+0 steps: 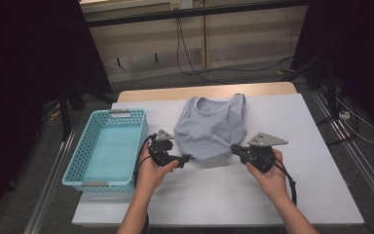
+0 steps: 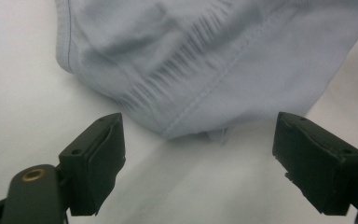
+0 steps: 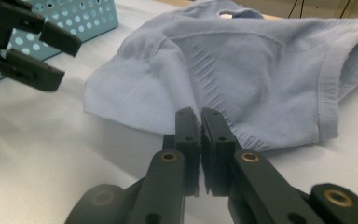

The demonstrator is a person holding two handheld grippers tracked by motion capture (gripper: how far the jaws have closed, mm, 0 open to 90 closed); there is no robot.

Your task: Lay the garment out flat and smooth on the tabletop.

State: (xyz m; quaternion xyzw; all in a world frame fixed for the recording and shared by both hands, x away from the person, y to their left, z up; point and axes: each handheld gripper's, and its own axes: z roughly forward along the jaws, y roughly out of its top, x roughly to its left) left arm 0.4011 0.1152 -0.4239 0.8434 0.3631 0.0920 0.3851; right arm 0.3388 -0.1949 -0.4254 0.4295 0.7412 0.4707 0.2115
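A pale blue sleeveless top (image 1: 209,129) lies flat on the white table cover, neck toward the far side. My right gripper (image 1: 233,147) is at the top's near right corner; in the right gripper view its jaws (image 3: 200,112) are pressed together on the hem, and the cloth (image 3: 242,65) puckers toward them. My left gripper (image 1: 187,158) sits low at the near left corner with its jaws wide apart. In the left gripper view the hem (image 2: 191,60) lies just beyond the open tips (image 2: 199,120), untouched. The left gripper (image 3: 67,63) also appears at the upper left of the right gripper view.
A light blue perforated basket (image 1: 104,114) stands empty on the table's left side, close to my left hand. The white cover (image 1: 224,195) spreads out in front of the top and to its right. Cables and dark stands lie on the floor beyond the table.
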